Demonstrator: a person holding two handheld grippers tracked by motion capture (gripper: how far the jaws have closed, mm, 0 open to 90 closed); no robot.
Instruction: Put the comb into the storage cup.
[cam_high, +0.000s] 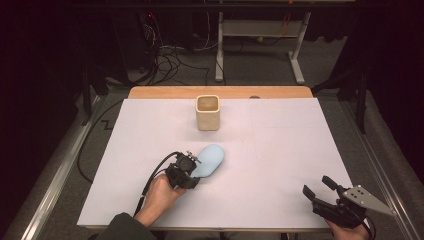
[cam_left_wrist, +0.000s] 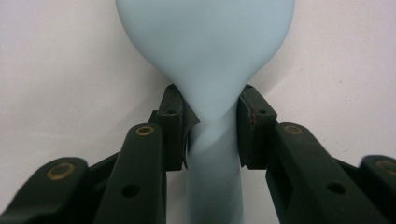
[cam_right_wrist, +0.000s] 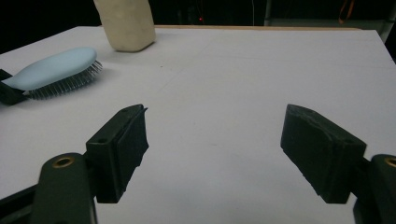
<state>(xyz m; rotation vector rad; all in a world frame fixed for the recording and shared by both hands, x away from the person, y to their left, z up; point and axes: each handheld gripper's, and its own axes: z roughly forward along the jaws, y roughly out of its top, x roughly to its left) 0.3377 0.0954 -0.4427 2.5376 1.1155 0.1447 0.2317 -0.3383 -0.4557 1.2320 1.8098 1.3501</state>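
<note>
Where bristles show in the right gripper view, the left hand-held gripper (cam_left_wrist: 212, 126) clamps the hairbrush (cam_left_wrist: 205, 42) handle

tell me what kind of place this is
Probably a lab or recording workspace: a white-covered table, tangled cables on the grey floor behind, and metal desk legs in a dark room.

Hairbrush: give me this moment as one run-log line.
left gripper: shut on hairbrush handle, bristles down on table | right gripper: open, empty, resting right | cup: upright, behind hairbrush
</note>
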